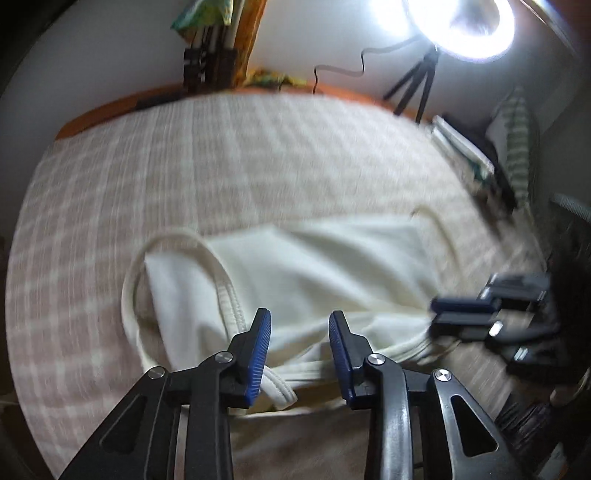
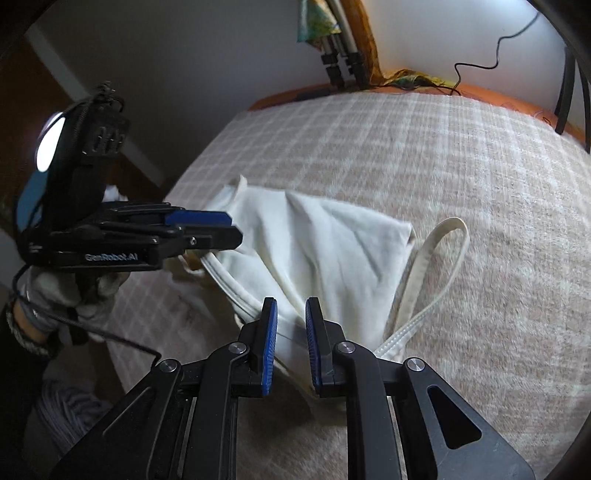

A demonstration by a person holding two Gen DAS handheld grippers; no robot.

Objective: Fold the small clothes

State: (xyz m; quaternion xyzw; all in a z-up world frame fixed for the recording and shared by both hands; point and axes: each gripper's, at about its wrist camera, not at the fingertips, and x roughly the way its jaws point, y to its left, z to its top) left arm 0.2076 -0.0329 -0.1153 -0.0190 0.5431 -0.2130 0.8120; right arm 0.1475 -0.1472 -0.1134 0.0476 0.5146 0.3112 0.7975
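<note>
A cream sleeveless top [image 1: 314, 258] [image 2: 332, 240] lies rumpled on a bed with a pink-and-white checked cover [image 1: 184, 166] [image 2: 424, 147]. One strap loop [image 2: 443, 240] lies flat to the right of the top, another [image 1: 166, 240] to its left. My left gripper [image 1: 300, 317] [image 2: 234, 230] hovers over the top's near left edge, jaws apart, with fabric below them and nothing pinched. My right gripper [image 2: 291, 306] [image 1: 436, 314] is at the top's near corner. Its pads stand a narrow gap apart with a fold of fabric between them, and creases run into it.
A lit ring light [image 1: 461, 26] on a small tripod [image 1: 417, 85] stands at the bed's far right corner. Green-striped cloth and other items [image 1: 515, 147] are piled on the right. The bed's orange edge [image 1: 110, 107] meets a white wall. A gloved hand [image 2: 66, 295] holds the left gripper.
</note>
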